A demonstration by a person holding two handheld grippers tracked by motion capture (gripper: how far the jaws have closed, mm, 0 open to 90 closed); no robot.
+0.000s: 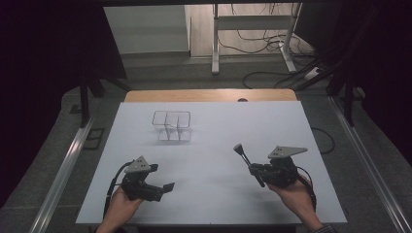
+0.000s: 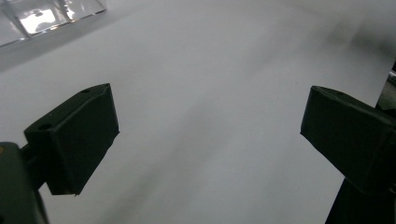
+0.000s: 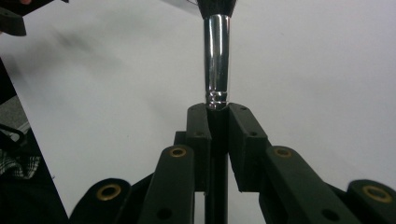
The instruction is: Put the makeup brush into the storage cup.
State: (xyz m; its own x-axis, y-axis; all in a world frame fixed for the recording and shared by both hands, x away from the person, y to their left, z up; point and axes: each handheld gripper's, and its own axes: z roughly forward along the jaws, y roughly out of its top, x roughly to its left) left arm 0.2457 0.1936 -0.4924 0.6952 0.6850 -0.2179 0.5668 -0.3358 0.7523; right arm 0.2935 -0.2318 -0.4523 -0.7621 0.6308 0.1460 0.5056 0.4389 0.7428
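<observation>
A: We start with the desk [image 1: 214, 145], its white sheet covering nearly the whole top, with a strip of bare wood at the far, twelve o'clock edge.

B: Next in size we have the clear plastic organiser [image 1: 171, 125], an open box split into compartments. It stands on the sheet at about eleven o'clock from the desk's centre, well apart from both hands. In the left gripper view we catch a corner of it at the top left.

A: Then the two tools. We see the left gripper [image 1: 167, 187] at about seven o'clock, low over the sheet, held in the person's left hand [image 1: 121, 204]. Its jaws are released and stand wide apart, with bare white sheet between them in the left gripper view.

B: We see the right gripper [image 1: 253, 170] at about four o'clock, in the right hand [image 1: 291, 191]. It is clenched on a makeup brush [image 1: 244, 158], grasping the dark handle.

A: In the high view we see the brush slant up from the jaws toward eleven o'clock, its dark bristle head at the top, clear of the sheet.

B: In the right gripper view we see its shiny metal collar [image 3: 217, 60] rise just beyond the jaw tips, which press on the handle from both sides.
</observation>
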